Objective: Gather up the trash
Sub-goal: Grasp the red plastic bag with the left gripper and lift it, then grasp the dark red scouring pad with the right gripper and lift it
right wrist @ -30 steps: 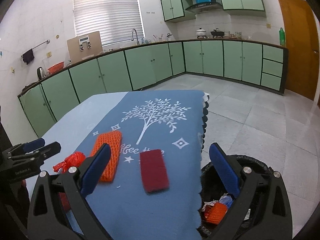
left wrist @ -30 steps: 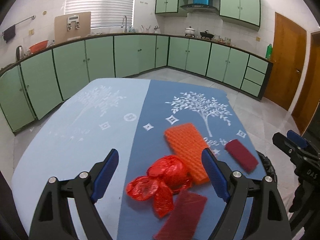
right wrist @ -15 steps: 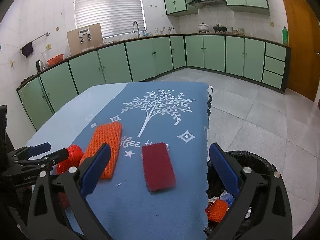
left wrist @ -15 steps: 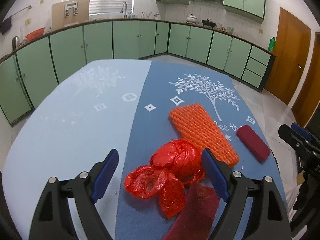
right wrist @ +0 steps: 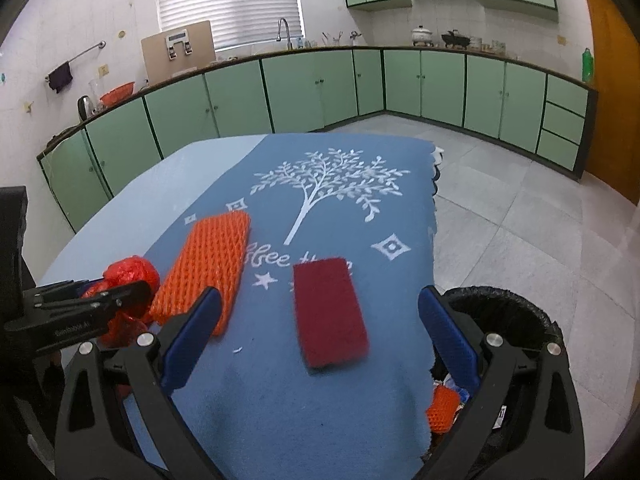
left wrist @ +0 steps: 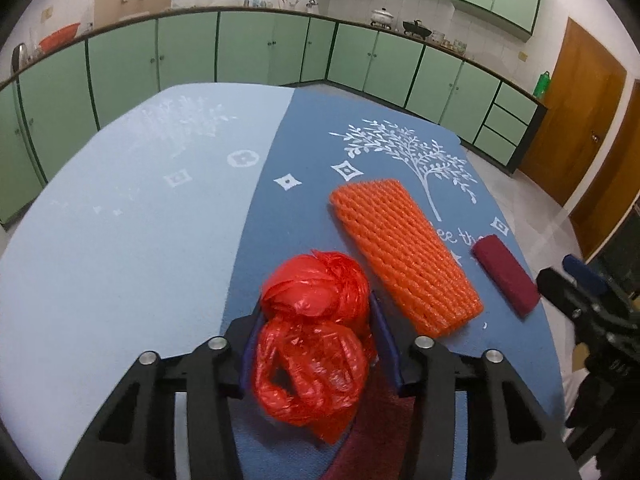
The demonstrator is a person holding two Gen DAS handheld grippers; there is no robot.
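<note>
My left gripper [left wrist: 316,320] is shut on a crumpled red plastic bag [left wrist: 316,336] on the blue tablecloth [left wrist: 128,248]. The bag also shows in the right wrist view [right wrist: 128,274], with the left gripper [right wrist: 92,304] around it. An orange foam net [left wrist: 404,252] lies right of the bag. A dark red pad [left wrist: 506,280] lies further right. My right gripper [right wrist: 320,328] is open, and the dark red pad [right wrist: 330,312] lies between its fingers. A second dark red sheet [left wrist: 376,436] lies under the left gripper.
A black-lined trash bin [right wrist: 508,320] stands off the table's right edge, with trash such as an orange net piece [right wrist: 442,408] inside. Green kitchen cabinets [left wrist: 260,48] line the far walls. A wooden door [left wrist: 576,120] is at the right.
My left gripper moved forward and closed on the red plastic bag. My right gripper moved forward and left, so the dark red pad now sits between its open fingers.
</note>
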